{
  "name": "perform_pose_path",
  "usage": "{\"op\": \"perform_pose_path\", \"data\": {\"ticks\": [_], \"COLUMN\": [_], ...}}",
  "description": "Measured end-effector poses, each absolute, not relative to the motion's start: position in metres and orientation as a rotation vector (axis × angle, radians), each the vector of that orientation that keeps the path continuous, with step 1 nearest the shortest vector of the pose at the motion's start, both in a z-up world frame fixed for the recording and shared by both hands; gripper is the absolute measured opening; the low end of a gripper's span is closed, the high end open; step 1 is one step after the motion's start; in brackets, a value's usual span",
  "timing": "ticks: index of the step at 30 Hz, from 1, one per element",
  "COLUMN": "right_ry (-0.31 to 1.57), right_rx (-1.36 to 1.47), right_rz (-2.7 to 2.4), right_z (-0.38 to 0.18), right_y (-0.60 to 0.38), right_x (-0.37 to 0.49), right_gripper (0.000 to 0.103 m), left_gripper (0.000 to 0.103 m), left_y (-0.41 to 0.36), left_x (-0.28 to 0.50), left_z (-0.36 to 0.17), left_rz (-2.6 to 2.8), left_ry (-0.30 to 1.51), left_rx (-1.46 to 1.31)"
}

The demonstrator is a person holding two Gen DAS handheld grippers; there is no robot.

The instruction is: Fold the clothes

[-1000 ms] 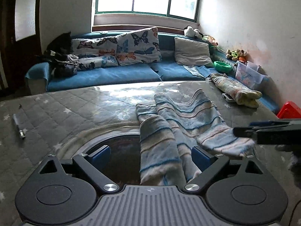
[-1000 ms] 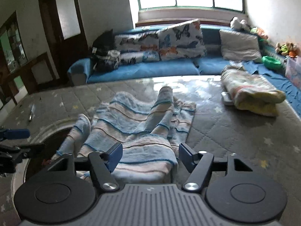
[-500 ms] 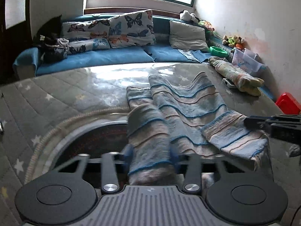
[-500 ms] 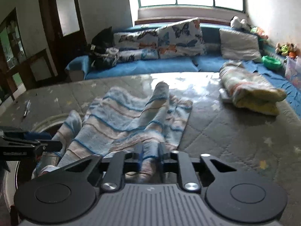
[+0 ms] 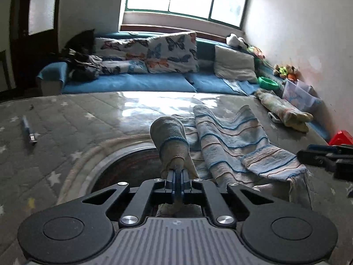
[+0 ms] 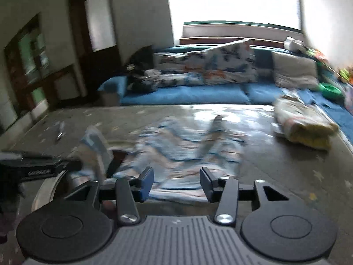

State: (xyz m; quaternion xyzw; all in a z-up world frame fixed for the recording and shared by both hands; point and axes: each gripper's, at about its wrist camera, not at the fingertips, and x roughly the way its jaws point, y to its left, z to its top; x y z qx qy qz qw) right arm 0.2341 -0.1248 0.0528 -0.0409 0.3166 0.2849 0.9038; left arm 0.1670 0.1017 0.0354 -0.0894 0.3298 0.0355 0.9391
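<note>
Since the earlier frame: left claw (image 5: 178, 175) clamped on striped garment (image 5: 229, 137) hem; right claw (image 6: 176, 182) now apart, garment stretching lengthwise directly ahead.

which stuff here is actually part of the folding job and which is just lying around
Part of the job:
- striped garment
- left hand-held gripper, shut on one end of it
- right hand-held gripper, open, holding nothing

Just lying about:
- rolled-up yellow bundle
- pen-like thing on the quilted mat
- butterfly cushions
- green bowl
- soft toys
</note>
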Motion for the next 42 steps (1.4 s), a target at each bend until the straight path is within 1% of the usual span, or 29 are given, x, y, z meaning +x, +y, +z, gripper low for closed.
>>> {"op": "perform_pose_path", "data": {"ticks": [2, 3, 5, 6, 8, 9, 10, 14, 19, 26, 28, 30, 32, 33, 34, 36, 38, 39, 41, 42], "right_ry": [0.659, 0.668, 0.669, 0.664, 0.647, 0.644, 0.643, 0.613, 0.605, 0.687, 0.718, 0.731, 0.757, 0.76, 0.756, 0.738, 0.716, 0.708, 0.702, 0.704], "right_rx": [-0.149, -0.193, -0.29, -0.34, -0.439, -0.452, -0.445, -0.334, -0.091, 0.21, 0.288, 0.296, 0.298, 0.291, 0.271, 0.233, 0.205, 0.194, 0.156, 0.138], "right_rz": [0.626, 0.625, 0.596, 0.572, 0.527, 0.513, 0.501, 0.444, 0.351, 0.245, 0.213, 0.163, 0.146, 0.135, 0.134, 0.136, 0.157, 0.174, 0.217, 0.235], "right_z": [0.049, 0.044, 0.032, 0.026, 0.014, 0.012, 0.012, 0.027, 0.042, 0.023, 0.012, 0.004, -0.003, -0.004, -0.003, 0.002, 0.008, 0.011, 0.012, 0.012], "right_y": [-0.104, -0.095, -0.081, -0.075, -0.07, -0.072, -0.078, -0.11, -0.178, -0.262, -0.288, -0.301, -0.314, -0.319, -0.318, -0.315, -0.309, -0.304, -0.287, -0.28], "right_x": [0.229, 0.228, 0.225, 0.224, 0.217, 0.214, 0.212, 0.198, 0.169, 0.122, 0.11, 0.098, 0.087, 0.082, 0.082, 0.083, 0.091, 0.097, 0.109, 0.115], "right_gripper": [0.049, 0.052, 0.052, 0.048, 0.038, 0.026, 0.019, 0.011, 0.008, 0.007, 0.01, 0.012, 0.017, 0.018, 0.018, 0.019, 0.025, 0.03, 0.031, 0.031], "left_gripper": [0.005, 0.004, 0.004, 0.004, 0.004, 0.004, 0.004, 0.003, 0.003, 0.003, 0.003, 0.003, 0.004, 0.004, 0.008, 0.011, 0.016, 0.019, 0.027, 0.033], "left_y": [0.104, 0.106, 0.11, 0.113, 0.119, 0.122, 0.124, 0.135, 0.15, 0.169, 0.172, 0.175, 0.181, 0.183, 0.185, 0.186, 0.188, 0.188, 0.191, 0.193], "left_x": [0.158, 0.155, 0.147, 0.145, 0.135, 0.131, 0.127, 0.108, 0.073, 0.01, -0.007, -0.023, -0.033, -0.038, -0.041, -0.042, -0.044, -0.046, -0.047, -0.046], "left_z": [0.039, 0.041, 0.044, 0.046, 0.049, 0.05, 0.05, 0.052, 0.052, 0.046, 0.042, 0.039, 0.037, 0.036, 0.035, 0.037, 0.043, 0.045, 0.05, 0.052], "left_rz": [0.087, 0.095, 0.112, 0.119, 0.135, 0.143, 0.151, 0.179, 0.217, 0.262, 0.286, 0.32, 0.33, 0.336, 0.337, 0.354, 0.382, 0.397, 0.42, 0.428], "left_ry": [0.659, 0.653, 0.641, 0.638, 0.626, 0.623, 0.62, 0.607, 0.602, 0.628, 0.647, 0.664, 0.686, 0.694, 0.702, 0.706, 0.691, 0.682, 0.667, 0.662], "left_rx": [-0.192, -0.199, -0.214, -0.218, -0.226, -0.231, -0.235, -0.259, -0.282, -0.337, -0.342, -0.344, -0.361, -0.368, -0.367, -0.361, -0.35, -0.342, -0.327, -0.32]}}
